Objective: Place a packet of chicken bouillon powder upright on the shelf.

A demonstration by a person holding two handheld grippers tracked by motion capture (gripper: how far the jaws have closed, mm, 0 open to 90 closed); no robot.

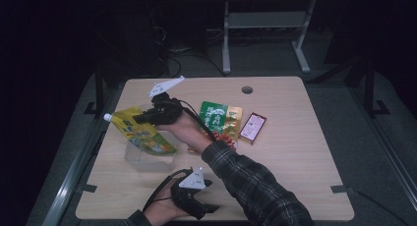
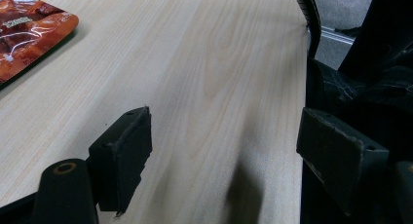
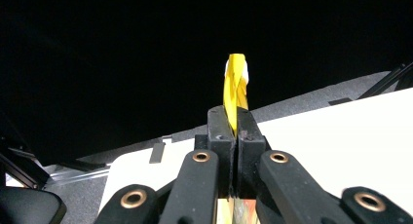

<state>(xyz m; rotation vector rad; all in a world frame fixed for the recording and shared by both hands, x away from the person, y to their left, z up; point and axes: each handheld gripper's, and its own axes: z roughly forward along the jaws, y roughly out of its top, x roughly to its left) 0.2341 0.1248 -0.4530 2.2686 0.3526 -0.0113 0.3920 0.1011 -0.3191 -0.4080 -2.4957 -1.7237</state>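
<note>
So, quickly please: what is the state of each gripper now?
Left gripper: open, holding nothing, low over the table.
Right gripper: closed on the yellow pouch, held above the clear box.

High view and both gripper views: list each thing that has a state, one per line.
Yellow pouch: lifted, tilted, white cap on, above the clear box.
Clear box: open, on the table.
Green packet: flat on the table.
Pink carton: flat, closed.
Right gripper: shut on the yellow pouch.
Left gripper: open, holding nothing.
</note>
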